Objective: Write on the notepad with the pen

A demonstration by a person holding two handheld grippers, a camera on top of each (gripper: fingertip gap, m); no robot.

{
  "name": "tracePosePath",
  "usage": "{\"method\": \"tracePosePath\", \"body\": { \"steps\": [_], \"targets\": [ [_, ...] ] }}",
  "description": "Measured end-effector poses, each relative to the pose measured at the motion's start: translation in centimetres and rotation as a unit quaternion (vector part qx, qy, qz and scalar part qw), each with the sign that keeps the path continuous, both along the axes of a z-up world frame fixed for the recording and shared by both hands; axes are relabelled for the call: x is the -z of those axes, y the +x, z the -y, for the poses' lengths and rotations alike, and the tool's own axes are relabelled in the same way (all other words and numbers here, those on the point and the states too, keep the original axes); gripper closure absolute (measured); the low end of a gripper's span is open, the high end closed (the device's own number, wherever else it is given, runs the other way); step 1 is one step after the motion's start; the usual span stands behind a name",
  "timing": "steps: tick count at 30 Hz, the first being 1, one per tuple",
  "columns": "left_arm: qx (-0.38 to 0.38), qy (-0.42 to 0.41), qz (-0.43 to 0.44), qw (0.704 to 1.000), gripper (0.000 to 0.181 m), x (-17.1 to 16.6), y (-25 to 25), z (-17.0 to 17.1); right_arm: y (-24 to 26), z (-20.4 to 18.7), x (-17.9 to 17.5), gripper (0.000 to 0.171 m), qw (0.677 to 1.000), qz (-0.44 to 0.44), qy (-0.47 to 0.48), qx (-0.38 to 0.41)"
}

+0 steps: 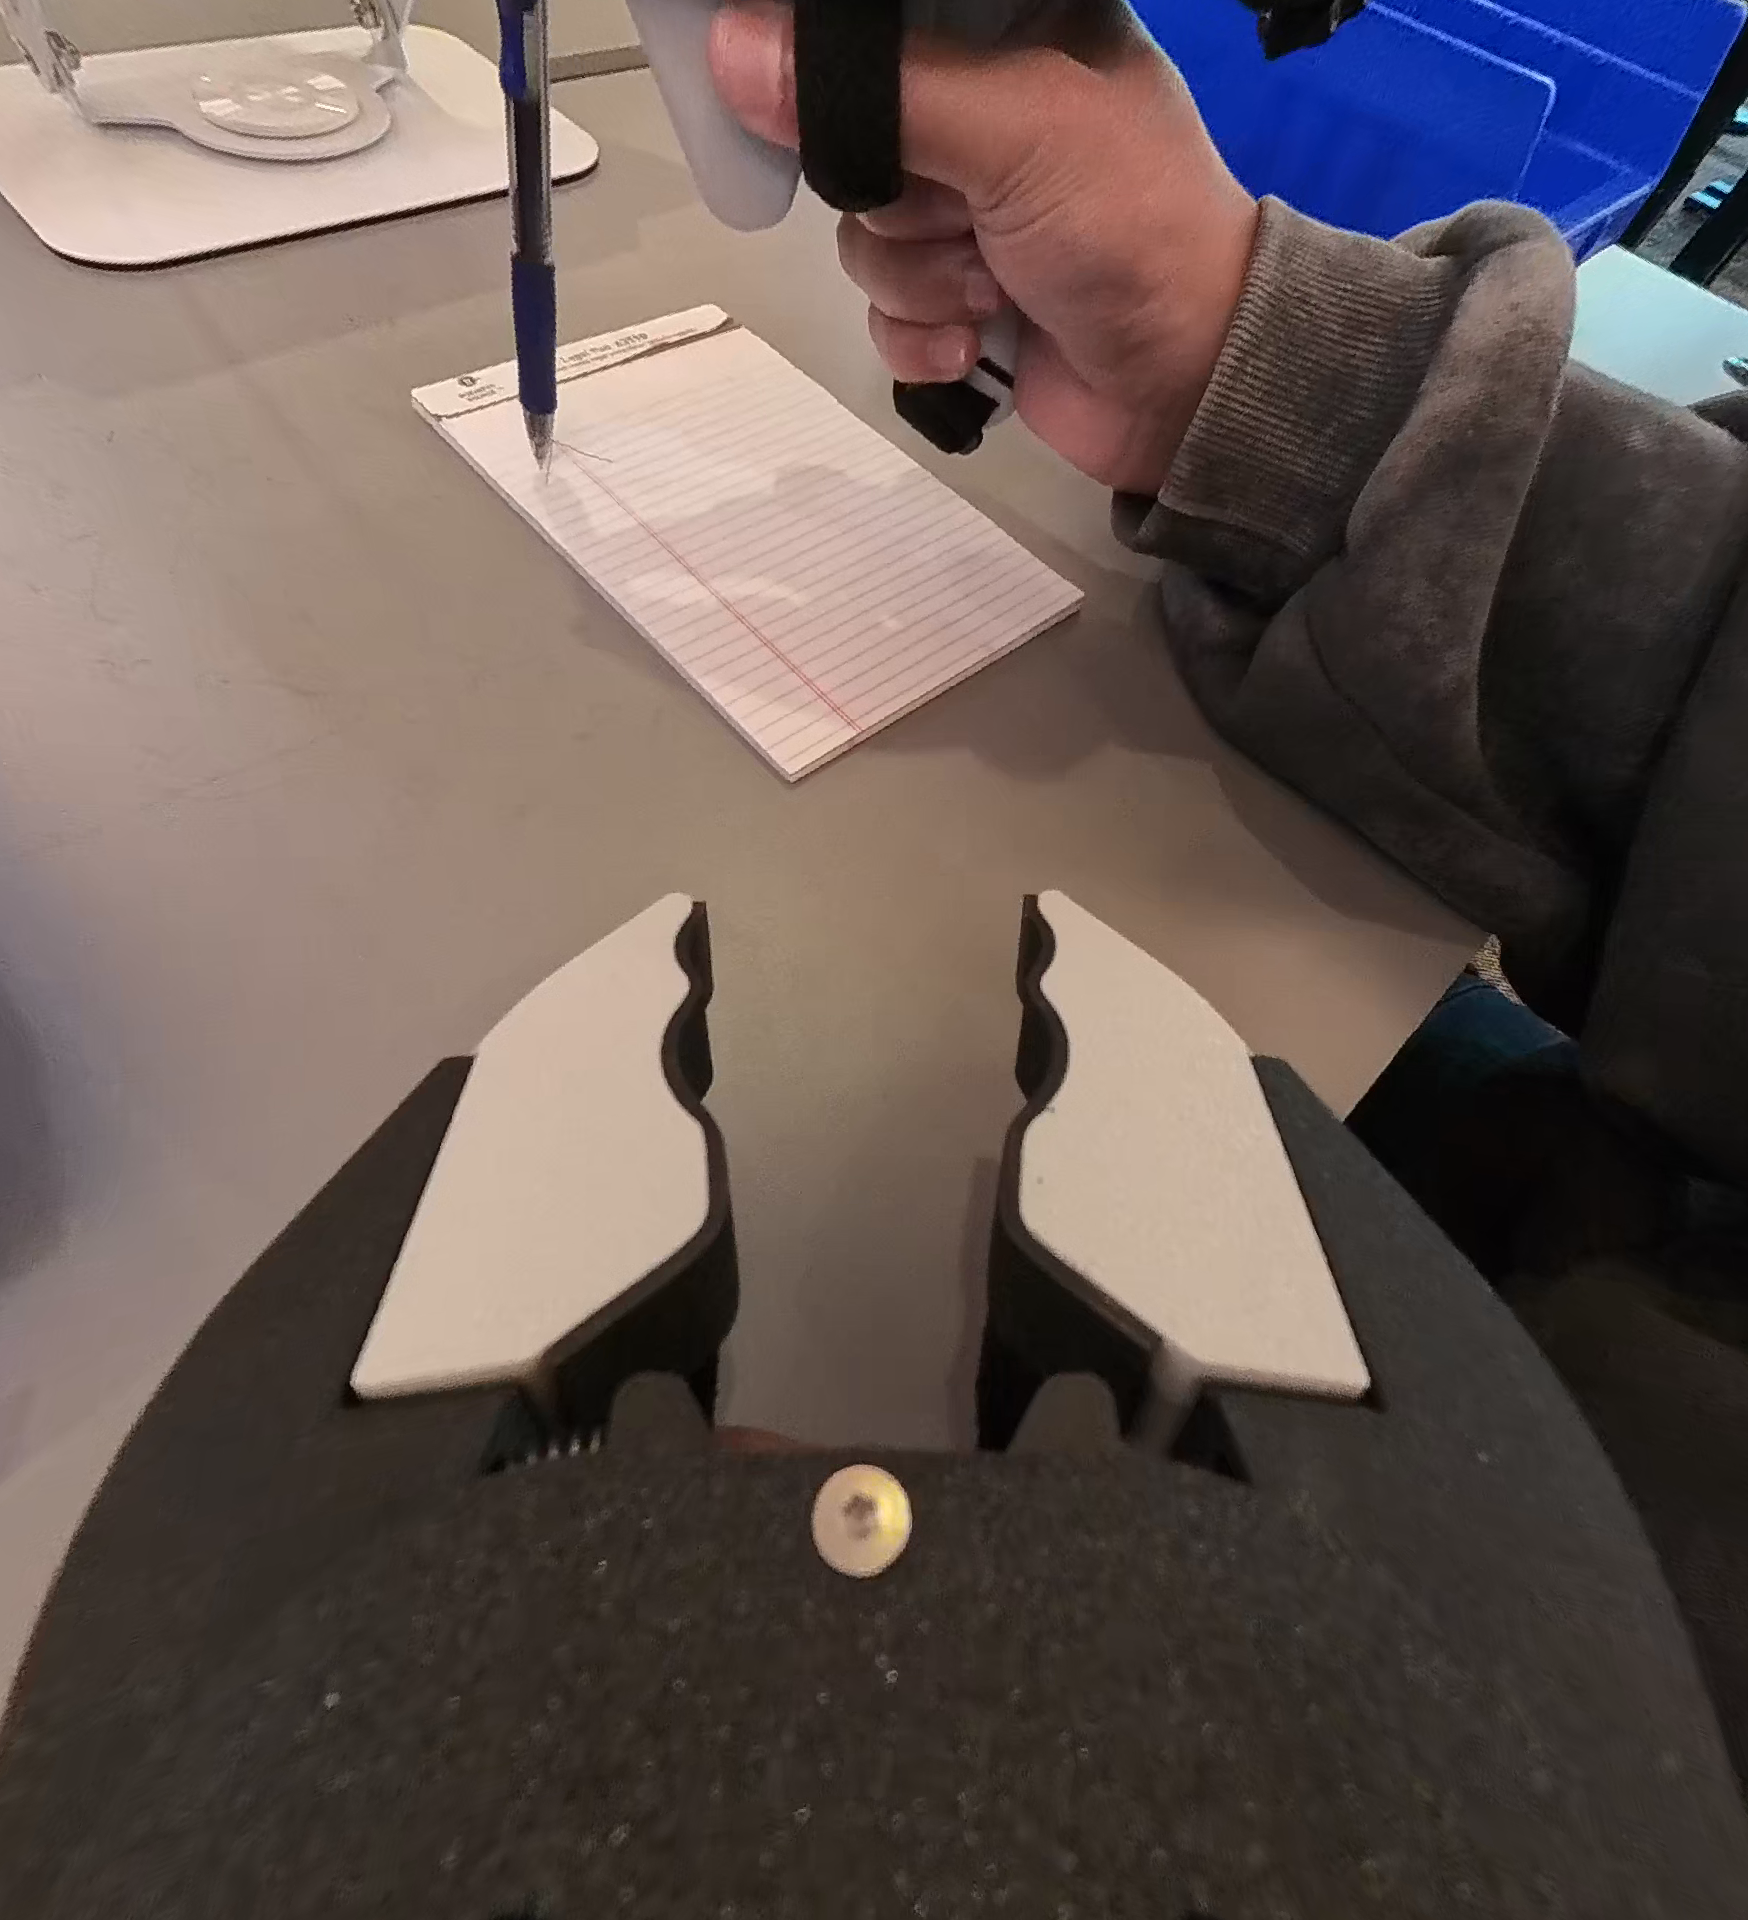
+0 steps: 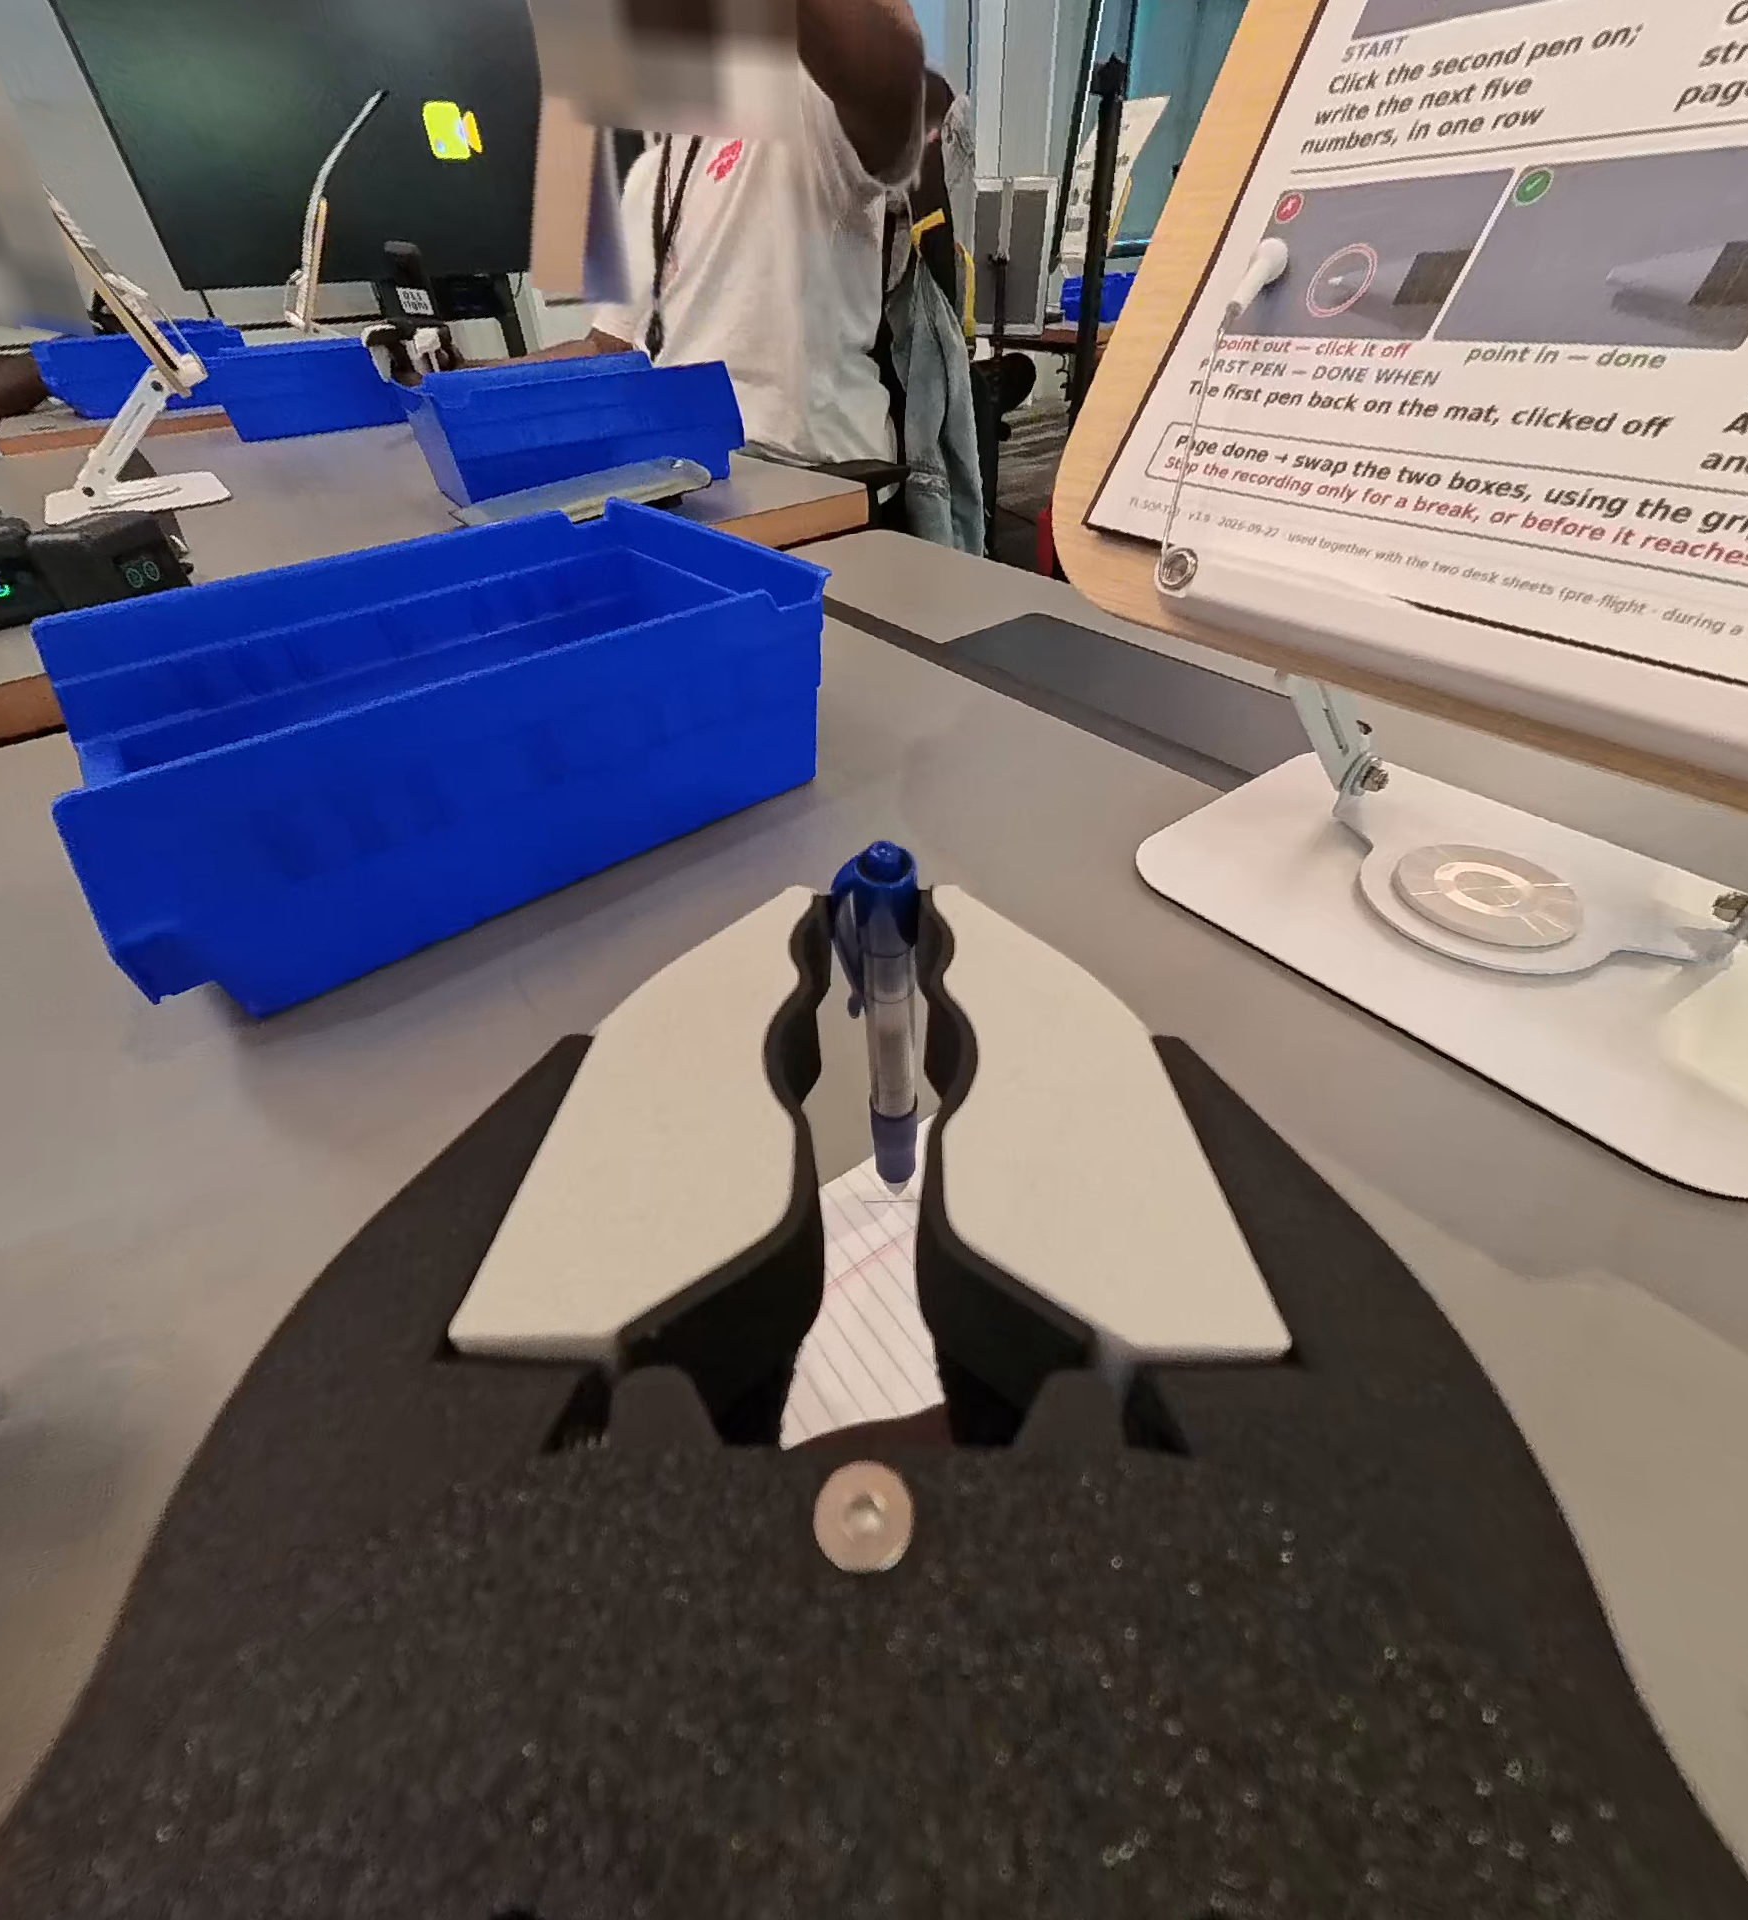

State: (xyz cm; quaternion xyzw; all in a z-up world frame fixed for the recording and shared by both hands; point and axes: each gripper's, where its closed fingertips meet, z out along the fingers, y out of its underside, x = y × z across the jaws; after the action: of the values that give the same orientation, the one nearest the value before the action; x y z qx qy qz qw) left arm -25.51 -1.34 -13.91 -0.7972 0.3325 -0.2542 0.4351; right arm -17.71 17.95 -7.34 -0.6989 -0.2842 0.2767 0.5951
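With the right claw clamped on the near-upright pen, tip touching the notepad's top corner, and the left claw apart, clear of the notepad, the unheld notepad may slide on the surface.

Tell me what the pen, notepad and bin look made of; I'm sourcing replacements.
Pen: plastic, clear barrel showing the refill, blue likely rubbery grip. Notepad: matte ruled paper, stacked sheets visible at the edge. Bin: blue moulded plastic, slightly glossy.
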Motion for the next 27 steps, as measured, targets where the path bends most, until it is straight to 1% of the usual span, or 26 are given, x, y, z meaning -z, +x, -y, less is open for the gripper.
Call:
{"method": "tracePosePath", "body": {
  "steps": [27],
  "targets": [
    [0.005,-0.002,-0.004,1.0,0.125,0.2,0.4,0.3,1.9,0.1,0.1,0.156,1.0,0.017,-0.015,0.016]
  ]
}}
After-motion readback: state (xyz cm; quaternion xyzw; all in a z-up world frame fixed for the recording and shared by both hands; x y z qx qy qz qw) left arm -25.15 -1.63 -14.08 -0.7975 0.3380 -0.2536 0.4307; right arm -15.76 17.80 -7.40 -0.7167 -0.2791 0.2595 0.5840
